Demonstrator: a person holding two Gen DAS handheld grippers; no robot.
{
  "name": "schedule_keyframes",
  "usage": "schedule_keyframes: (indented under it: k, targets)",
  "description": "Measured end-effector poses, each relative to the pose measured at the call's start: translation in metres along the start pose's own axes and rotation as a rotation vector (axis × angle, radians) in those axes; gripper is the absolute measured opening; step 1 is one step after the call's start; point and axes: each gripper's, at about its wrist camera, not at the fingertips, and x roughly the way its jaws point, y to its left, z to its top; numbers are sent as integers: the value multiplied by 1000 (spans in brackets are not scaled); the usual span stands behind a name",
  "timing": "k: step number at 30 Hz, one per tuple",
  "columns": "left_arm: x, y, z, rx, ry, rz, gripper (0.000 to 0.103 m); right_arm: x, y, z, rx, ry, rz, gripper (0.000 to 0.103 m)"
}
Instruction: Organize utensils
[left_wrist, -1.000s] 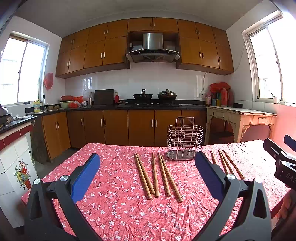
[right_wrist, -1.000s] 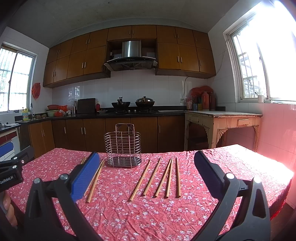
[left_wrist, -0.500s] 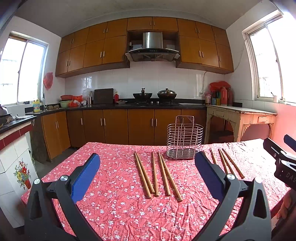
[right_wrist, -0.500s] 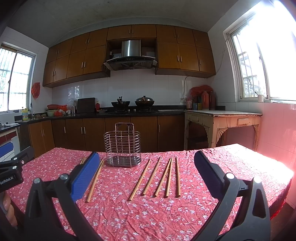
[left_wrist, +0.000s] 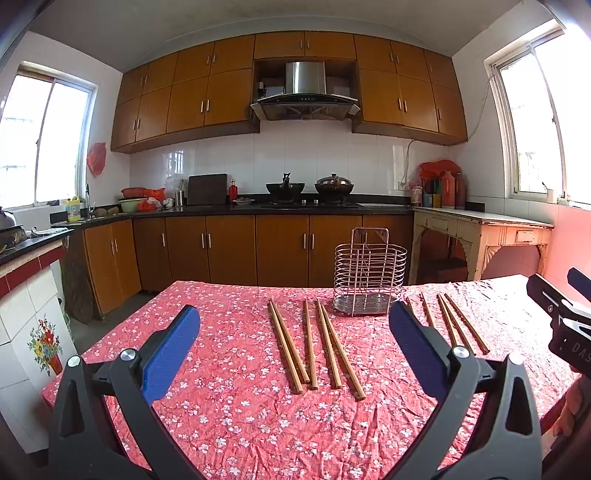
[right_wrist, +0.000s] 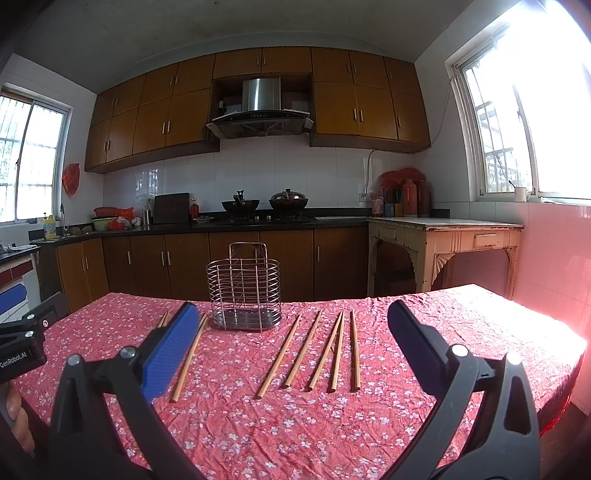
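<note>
A wire utensil basket (left_wrist: 370, 275) stands upright at the far middle of the red flowered table (left_wrist: 236, 417); it also shows in the right wrist view (right_wrist: 243, 288). Several wooden chopsticks (left_wrist: 312, 343) lie flat left of the basket, and several more (left_wrist: 452, 323) lie to its right. In the right wrist view the right group (right_wrist: 321, 350) lies between my fingers and the left group (right_wrist: 188, 354) lies behind my left finger. My left gripper (left_wrist: 293, 343) is open and empty above the table's near side. My right gripper (right_wrist: 291, 339) is open and empty too.
The right gripper's body (left_wrist: 565, 321) shows at the right edge of the left wrist view, and the left gripper's body (right_wrist: 22, 343) at the left edge of the right wrist view. Kitchen cabinets (left_wrist: 236, 247) stand beyond the table's far edge, and a wooden side table (right_wrist: 443, 240) at the right.
Both views have shifted very slightly; the chopsticks and basket have not moved and both grippers stay open.
</note>
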Motion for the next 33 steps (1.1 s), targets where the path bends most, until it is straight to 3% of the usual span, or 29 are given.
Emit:
schedule_keyframes:
  k: [12,16,20,23,25,28,31,33]
  targets:
    - [10,2,-2,-10,33,18,101,12,-2,-10,4,36,-13,99]
    - [29,8,-6,-20,106,44,101,35,-13,-19,31,118,-34,99]
    - [59,21,-12,-31,232,73,101,74,-37,-28,59,263,-83,99]
    - [85,32,-15,-26,320,80,101,114,-60,-34,88,416,-103,82]
    - [101,37,-17,-23,381,78,101,144,-73,-42,114,529,-100,62]
    - [126,44,-24,-31,491,50,101,182,-85,-56,138,646,-92,46]
    - [147,47,-34,-43,604,18,101,209,-87,-70,141,729,-90,38]
    - [153,47,-38,-47,627,-2,101,222,-85,-79,132,774,-100,33]
